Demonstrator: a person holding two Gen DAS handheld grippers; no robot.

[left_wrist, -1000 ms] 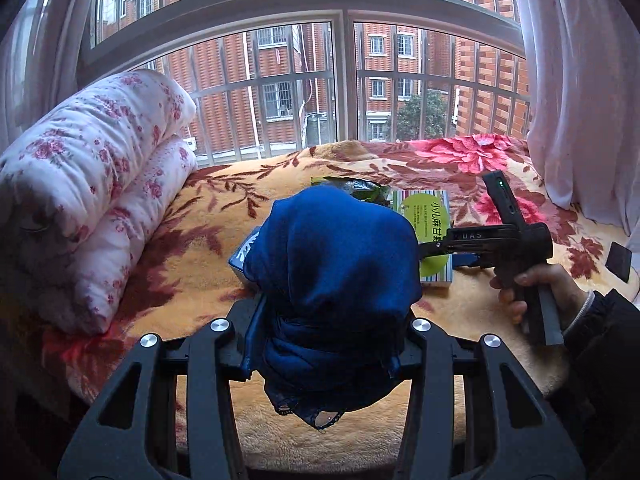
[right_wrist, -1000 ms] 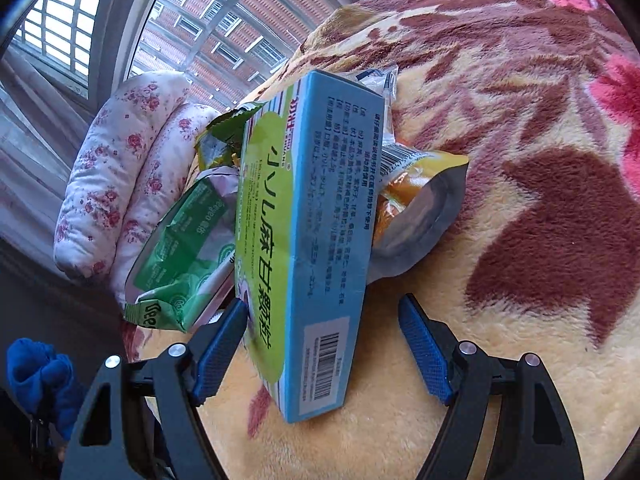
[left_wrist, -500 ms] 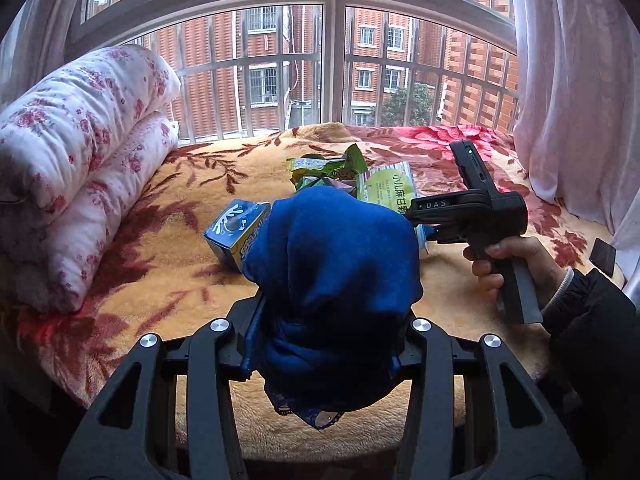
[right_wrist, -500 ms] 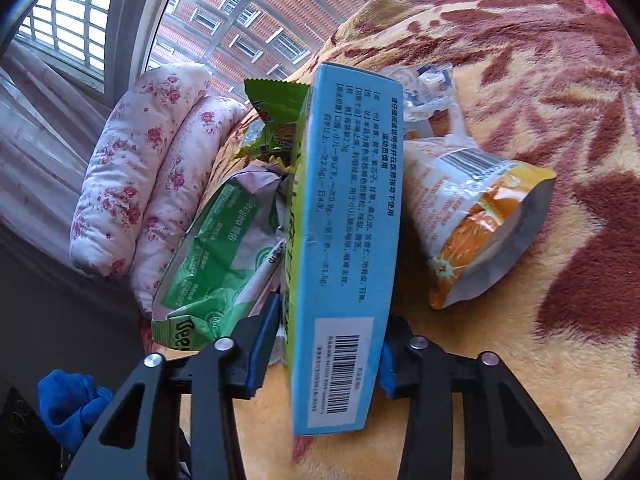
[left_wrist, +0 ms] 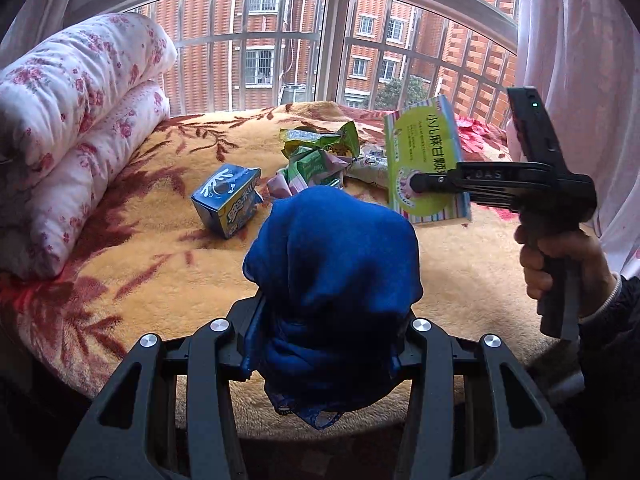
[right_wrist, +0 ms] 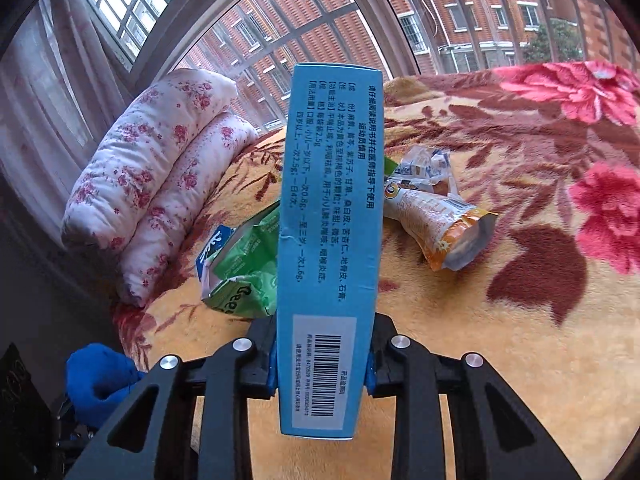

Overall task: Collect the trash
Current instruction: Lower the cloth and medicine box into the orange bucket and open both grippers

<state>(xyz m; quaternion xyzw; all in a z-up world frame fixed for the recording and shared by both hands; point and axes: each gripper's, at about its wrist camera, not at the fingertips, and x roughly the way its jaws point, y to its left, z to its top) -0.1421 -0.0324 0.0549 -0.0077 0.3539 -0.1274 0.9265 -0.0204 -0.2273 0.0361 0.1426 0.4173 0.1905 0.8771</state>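
Note:
My left gripper is shut on a bunched blue cloth bag, which hides the blanket just ahead of it. A light-blue and green medicine box stands upright between the pads of my right gripper, whose jaws are closing and press on its sides. The left wrist view shows that box held up above the blanket. On the blanket lie a small blue carton, green wrappers and an orange pouch.
A yellow blanket with red flowers covers the bed. A rolled floral quilt lies at the left. A barred window runs behind, with a pale curtain on the right. A hand grips the right gripper's handle.
The right gripper's jaws closed from wide apart onto the medicine box and lifted it off the blanket, away from the wrappers. The left gripper still holds the blue cloth.

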